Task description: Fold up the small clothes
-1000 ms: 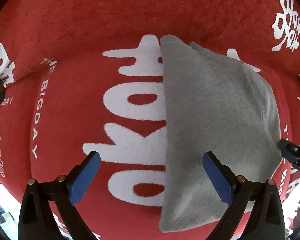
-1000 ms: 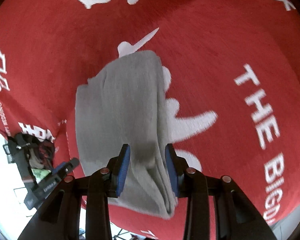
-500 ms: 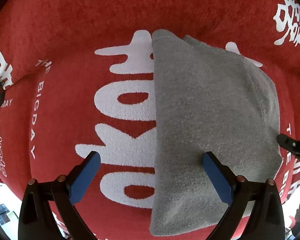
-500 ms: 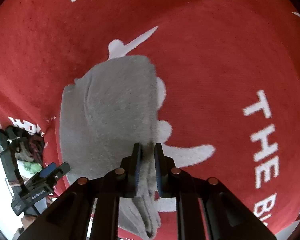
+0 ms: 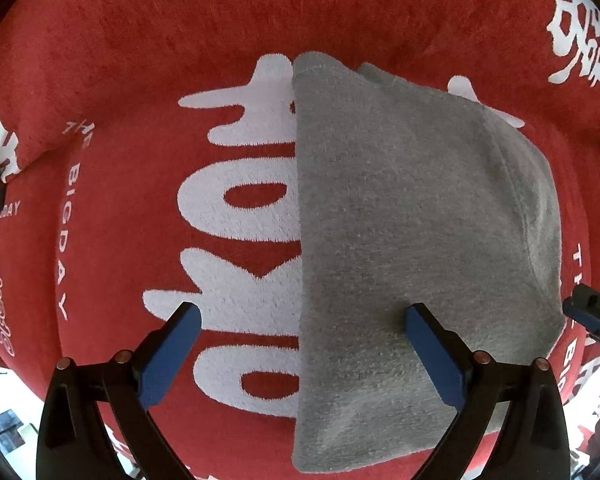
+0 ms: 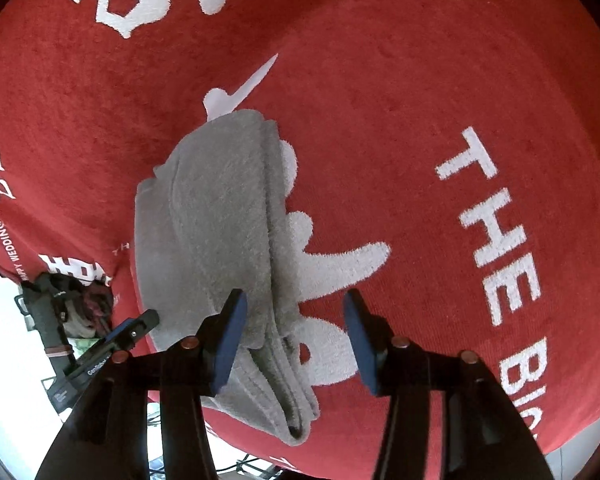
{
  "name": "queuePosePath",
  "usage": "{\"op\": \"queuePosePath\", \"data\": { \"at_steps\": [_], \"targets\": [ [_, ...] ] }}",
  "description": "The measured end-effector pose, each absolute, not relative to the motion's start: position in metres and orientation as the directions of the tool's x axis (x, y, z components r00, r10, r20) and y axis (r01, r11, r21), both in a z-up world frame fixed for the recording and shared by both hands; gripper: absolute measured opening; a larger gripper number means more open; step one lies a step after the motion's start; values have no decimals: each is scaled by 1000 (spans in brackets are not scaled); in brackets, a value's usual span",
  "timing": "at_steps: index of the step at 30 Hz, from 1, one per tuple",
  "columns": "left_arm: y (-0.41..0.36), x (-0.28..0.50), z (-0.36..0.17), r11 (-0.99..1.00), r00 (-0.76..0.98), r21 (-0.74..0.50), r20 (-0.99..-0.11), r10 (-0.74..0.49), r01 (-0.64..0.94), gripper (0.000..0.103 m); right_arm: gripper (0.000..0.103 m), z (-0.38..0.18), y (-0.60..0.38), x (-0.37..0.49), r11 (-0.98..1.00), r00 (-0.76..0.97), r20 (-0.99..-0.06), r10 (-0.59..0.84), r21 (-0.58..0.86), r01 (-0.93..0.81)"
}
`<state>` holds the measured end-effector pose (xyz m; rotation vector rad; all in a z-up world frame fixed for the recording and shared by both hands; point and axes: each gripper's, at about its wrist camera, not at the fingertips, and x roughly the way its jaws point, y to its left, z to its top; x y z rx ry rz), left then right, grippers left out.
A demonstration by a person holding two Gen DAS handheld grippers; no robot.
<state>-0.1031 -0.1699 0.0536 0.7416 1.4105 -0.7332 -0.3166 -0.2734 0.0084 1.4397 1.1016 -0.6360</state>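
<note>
**Grey garment lies folded, both grippers standing open**

On the red blanket (image 5: 120, 168) with its large white lettering we see the grey garment (image 5: 400, 220) lying folded, its straight left edge running down across the white characters. From the left wrist view we look straight down: our left gripper (image 5: 300, 344) stands wide apart, one blue pad over the red and white cloth, the other over the grey fabric, and nothing is clamped between them.

From the right wrist view the garment (image 6: 204, 216) shows as a stack of layers with its folded edges facing us. Our right gripper (image 6: 294, 336) has just been opening; its jaws now stand parted, the garment's right edge lying between them with neither pad pressing on it. Near the left rim we see the other gripper's tip (image 6: 132, 330) beside the fabric.
</note>
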Motion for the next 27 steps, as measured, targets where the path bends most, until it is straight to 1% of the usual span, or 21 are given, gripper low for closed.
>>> {"op": "queuePosePath", "data": {
  "at_steps": [3,5,7,11,14,18,20,23,27],
  "targets": [
    [-171,-102,54,581,44,25,-999,-19,814,102,56,8,-273,-317,98,413,-871,267,451,887],
    [-171,-99,55,593,28,1,-999,-36,805,102,59,8,-273,-317,98,412,-871,267,450,887],
    [-171,-95,57,601,8,-28,-998,-57,799,102,59,8,-274,-317,99,413,-871,266,451,887],
    [-173,-82,60,608,5,-47,-997,-83,793,102,70,11,-276,-316,109,434,-863,258,472,875],
    [-176,-72,58,621,-30,-81,-995,-92,780,102,71,13,-279,-315,115,453,-854,256,492,863],
    [-179,-60,45,640,-136,-166,-986,-96,750,102,71,9,-282,-313,95,486,-832,269,525,846],
    [-180,-57,39,644,-165,-186,-982,-93,742,102,71,5,-283,-311,85,505,-815,284,546,833],
    [-182,-57,34,625,-150,-173,-985,-90,761,102,71,0,-283,-307,82,518,-797,311,565,821],
    [-182,-53,20,607,-287,-304,-949,-128,734,102,71,-8,-285,-303,97,527,-775,350,589,802]
  ]
}}
